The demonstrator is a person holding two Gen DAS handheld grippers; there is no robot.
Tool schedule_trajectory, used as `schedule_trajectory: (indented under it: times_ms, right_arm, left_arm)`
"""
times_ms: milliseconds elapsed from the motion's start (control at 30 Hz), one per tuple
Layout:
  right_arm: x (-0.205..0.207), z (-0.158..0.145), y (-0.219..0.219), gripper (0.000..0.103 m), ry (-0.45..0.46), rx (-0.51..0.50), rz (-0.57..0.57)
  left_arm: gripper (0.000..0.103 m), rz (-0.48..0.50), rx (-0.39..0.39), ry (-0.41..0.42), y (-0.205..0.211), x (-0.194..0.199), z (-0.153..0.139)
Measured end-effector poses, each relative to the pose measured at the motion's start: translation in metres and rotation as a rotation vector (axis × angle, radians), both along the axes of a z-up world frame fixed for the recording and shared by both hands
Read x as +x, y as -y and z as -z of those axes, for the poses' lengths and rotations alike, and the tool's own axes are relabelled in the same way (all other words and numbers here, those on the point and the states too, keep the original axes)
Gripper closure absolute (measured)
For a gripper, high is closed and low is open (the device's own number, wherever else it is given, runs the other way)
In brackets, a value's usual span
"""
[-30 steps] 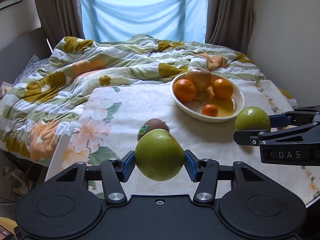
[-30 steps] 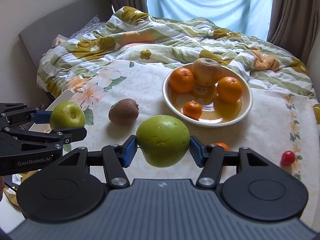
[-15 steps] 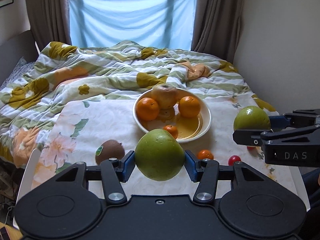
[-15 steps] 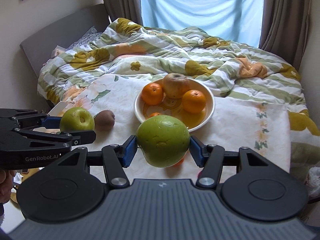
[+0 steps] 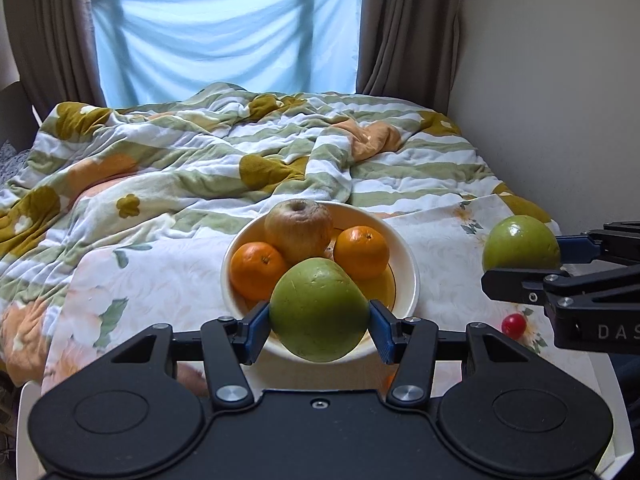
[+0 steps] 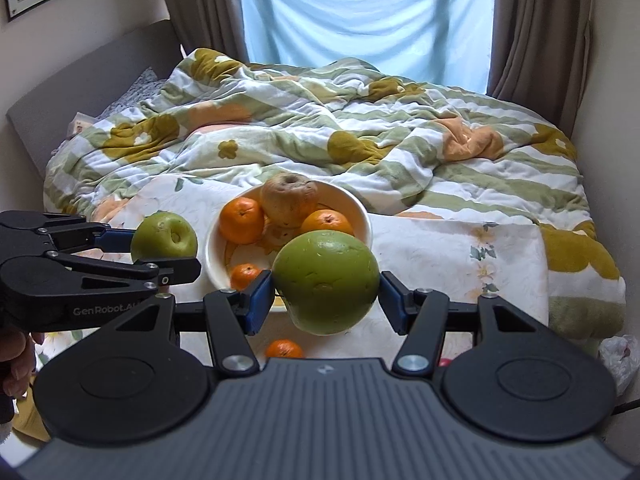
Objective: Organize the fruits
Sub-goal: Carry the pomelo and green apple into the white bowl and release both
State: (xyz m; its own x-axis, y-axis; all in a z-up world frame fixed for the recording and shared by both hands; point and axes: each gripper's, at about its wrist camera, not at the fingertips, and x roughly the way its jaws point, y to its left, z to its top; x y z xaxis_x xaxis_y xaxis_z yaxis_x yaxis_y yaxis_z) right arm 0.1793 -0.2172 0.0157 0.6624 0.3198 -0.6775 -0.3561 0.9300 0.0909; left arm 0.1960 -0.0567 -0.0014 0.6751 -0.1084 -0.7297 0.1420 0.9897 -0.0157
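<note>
Pinched between the blue pads of the left gripper (image 5: 319, 320): a green apple (image 5: 319, 310), held in the air just ahead of and above the near rim of the white bowl (image 5: 406, 258). Clamped likewise in the right gripper (image 6: 326, 282): a second green apple (image 6: 326, 280), beside and right of that bowl. Further ahead in the bowl, two oranges (image 5: 258, 270), a brownish apple (image 5: 298, 228); off right, a small red fruit (image 5: 514, 325) on the floral cloth (image 5: 160, 272).

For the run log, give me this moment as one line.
left gripper: holds green fruit | right gripper: holds green fruit | bowl: ahead

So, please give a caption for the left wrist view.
Left claw holds a green fruit before the fruit bowl.
</note>
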Motion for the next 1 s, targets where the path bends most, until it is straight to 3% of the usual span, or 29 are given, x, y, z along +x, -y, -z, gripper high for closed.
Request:
schedule_trajectory:
  times_ms: [367,633,667,733,767,1000]
  right_arm:
    - [0.050,0.024,0.006,0.031,-0.058,0.012,0.070]
    - [0.067,0.038,0.012,0.031,-0.095,0.013,0.123]
    - [0.068,0.039,0.012,0.031,-0.096,0.012,0.128]
    - [0.070,0.041,0.014,0.031,-0.103,0.009,0.139]
    - [0.071,0.042,0.015,0.031,-0.107,0.009,0.144]
    - [0.071,0.039,0.015,0.031,-0.106,-0.002,0.151]
  left_arm:
    - [0.046,0.056,0.038,-0.081,0.009,0.071,0.045]
    - [0.045,0.100,0.109,-0.095,0.018,0.086,0.067]
    - [0.044,0.104,0.111,-0.086,0.019,0.085,0.068]
    - [0.010,0.121,0.101,-0.052,0.019,0.083,0.063]
    - [0.004,0.127,0.097,-0.038,0.020,0.081,0.060]
    - [0.000,0.161,0.136,0.003,0.020,0.056,0.042]
